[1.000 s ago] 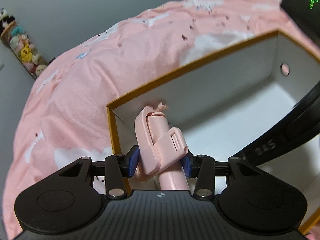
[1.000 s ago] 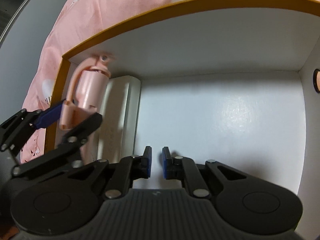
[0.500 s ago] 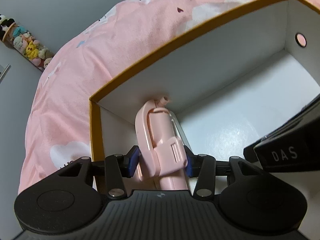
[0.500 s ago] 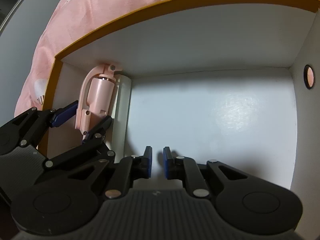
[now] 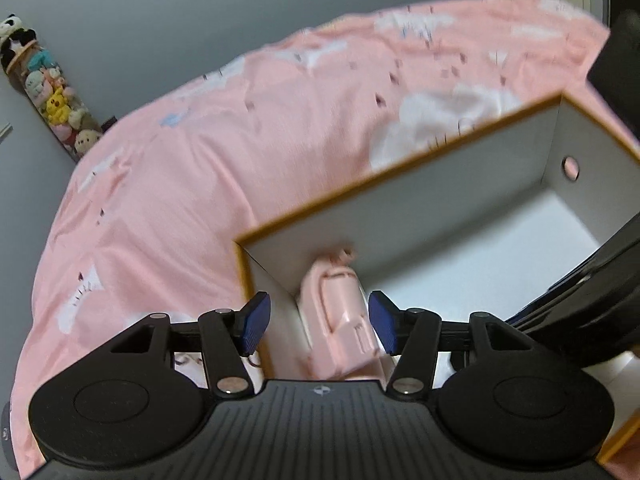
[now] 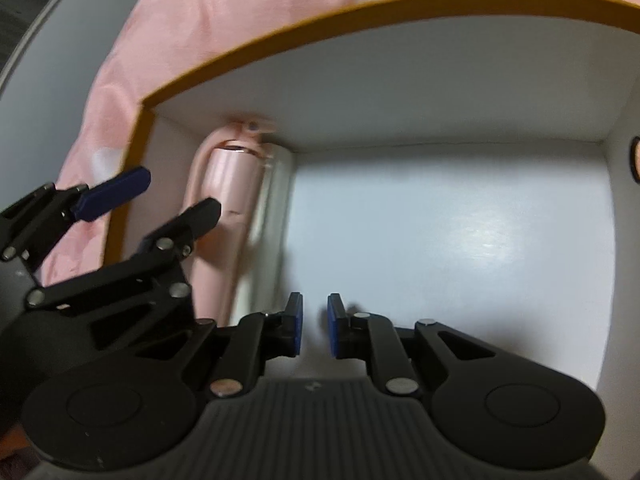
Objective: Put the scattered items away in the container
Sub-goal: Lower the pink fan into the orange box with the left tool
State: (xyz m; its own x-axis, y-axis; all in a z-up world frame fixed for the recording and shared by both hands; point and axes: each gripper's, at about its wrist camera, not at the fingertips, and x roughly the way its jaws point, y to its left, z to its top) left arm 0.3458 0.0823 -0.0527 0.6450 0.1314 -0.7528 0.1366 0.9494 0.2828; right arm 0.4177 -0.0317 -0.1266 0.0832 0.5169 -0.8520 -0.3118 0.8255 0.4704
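Observation:
A white box with an orange rim (image 5: 404,168) (image 6: 360,12) sits on a pink bed. A pink selfie-stick-like item (image 5: 340,320) (image 6: 236,188) lies inside it in the left corner, beside a white oblong item (image 6: 276,216). My left gripper (image 5: 320,322) is open, its blue pads either side of the pink item without touching it; it also shows in the right wrist view (image 6: 156,196). My right gripper (image 6: 314,330) is nearly closed with a narrow gap, empty, hovering over the box floor.
The pink bedspread (image 5: 200,184) with white cloud prints surrounds the box. A hanging strip of small plush toys (image 5: 52,96) is on the grey wall at the left. The box has a round hole (image 5: 570,166) in its right wall.
My left gripper has opened and let go of the pink item, which now lies in the box corner. The left gripper has drawn back and up. The right gripper barely moved.

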